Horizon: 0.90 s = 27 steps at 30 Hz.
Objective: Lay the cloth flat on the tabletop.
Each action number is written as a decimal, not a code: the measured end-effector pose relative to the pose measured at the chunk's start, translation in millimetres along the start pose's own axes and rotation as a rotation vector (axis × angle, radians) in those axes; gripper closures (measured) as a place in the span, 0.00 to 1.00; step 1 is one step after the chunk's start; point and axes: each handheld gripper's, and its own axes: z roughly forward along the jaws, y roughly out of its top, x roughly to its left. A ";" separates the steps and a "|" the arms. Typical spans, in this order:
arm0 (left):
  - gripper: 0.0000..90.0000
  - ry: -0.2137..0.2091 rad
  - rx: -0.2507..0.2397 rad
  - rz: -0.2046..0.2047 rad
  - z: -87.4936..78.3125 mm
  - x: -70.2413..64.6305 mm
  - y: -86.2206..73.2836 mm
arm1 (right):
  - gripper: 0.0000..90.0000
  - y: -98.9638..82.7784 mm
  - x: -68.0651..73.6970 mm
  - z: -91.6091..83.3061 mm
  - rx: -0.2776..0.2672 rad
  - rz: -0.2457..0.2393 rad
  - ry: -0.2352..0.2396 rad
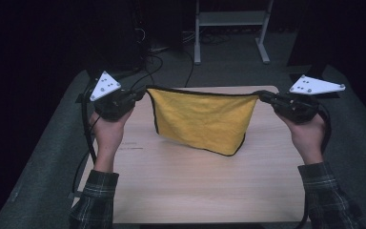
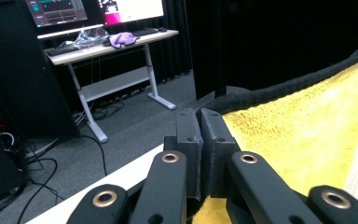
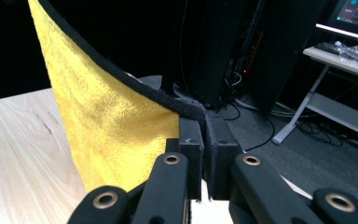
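**Yellow cloth held taut between both grippers, above table**

Left gripper [image 1: 140, 93]: jaws clamped tight on the cloth's upper left corner, black hem pinched between the pads. Confirmed in the left gripper view [image 2: 200, 114], with the hem running off to the right. Held in the left hand [image 1: 108, 131], plaid sleeve below.

Right gripper [image 1: 261, 96]: jaws likewise closed on the opposite upper corner. Seen close in the right gripper view [image 3: 204, 116], black edging trapped between the pads.

Yellow microfibre cloth [image 1: 202, 119]: black-bordered, stretched by its top edge between the two grippers, hanging over the middle of the wooden table [image 1: 195, 186]. Lower edge slanting, lowest toward the right. Contact between bottom edge and tabletop: cannot be told.

Containers: none noted on the table.

Surroundings: white desk frame [image 1: 231, 28] beyond the table; cables [image 1: 155, 62] on grey floor.
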 end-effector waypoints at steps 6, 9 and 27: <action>0.96 -0.006 -0.007 -0.023 6.4 4.1 -0.6 | 0.96 4.8 -1.8 1.0 -0.017 0.005 -0.009; 0.96 -0.002 0.002 -0.030 15.0 10.4 0.3 | 0.96 7.5 -6.6 7.7 -0.008 0.010 -0.015; 0.96 0.022 -0.050 -0.018 36.6 24.8 15.2 | 0.96 33.8 -31.6 34.6 -0.059 0.007 -0.079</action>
